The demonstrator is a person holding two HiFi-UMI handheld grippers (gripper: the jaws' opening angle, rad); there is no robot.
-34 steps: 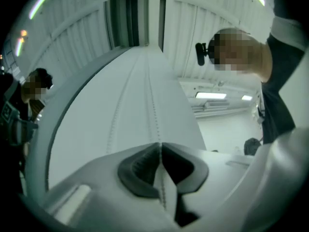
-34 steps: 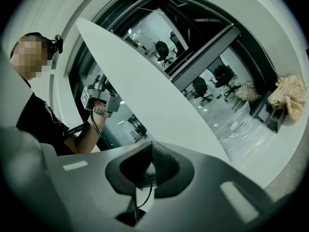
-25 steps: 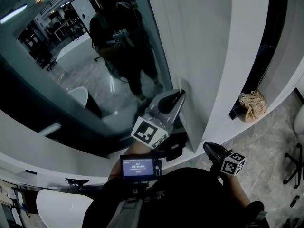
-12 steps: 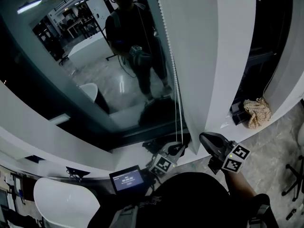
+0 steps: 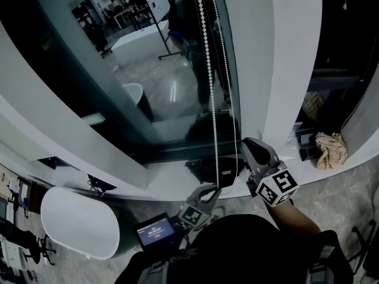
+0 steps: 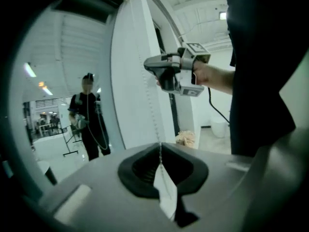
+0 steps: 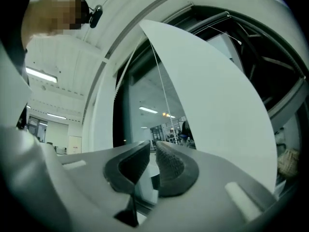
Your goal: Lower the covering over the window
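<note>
glass (image 5: 118, 93) mirrors tiled floor (image 5: 161, 78); left gripper (image 6: 160, 147) clamps bead chain (image 5: 208, 87), right gripper (image 7: 151, 152) just opening, empty.

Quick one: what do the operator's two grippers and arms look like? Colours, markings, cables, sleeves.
The left gripper and right gripper have grey moulded bodies with black ribbed jaw pads. Each carries a cube of black-and-white square markers. A black cable hangs from the right one. The person wears a black top; the right forearm is uncovered.
</note>
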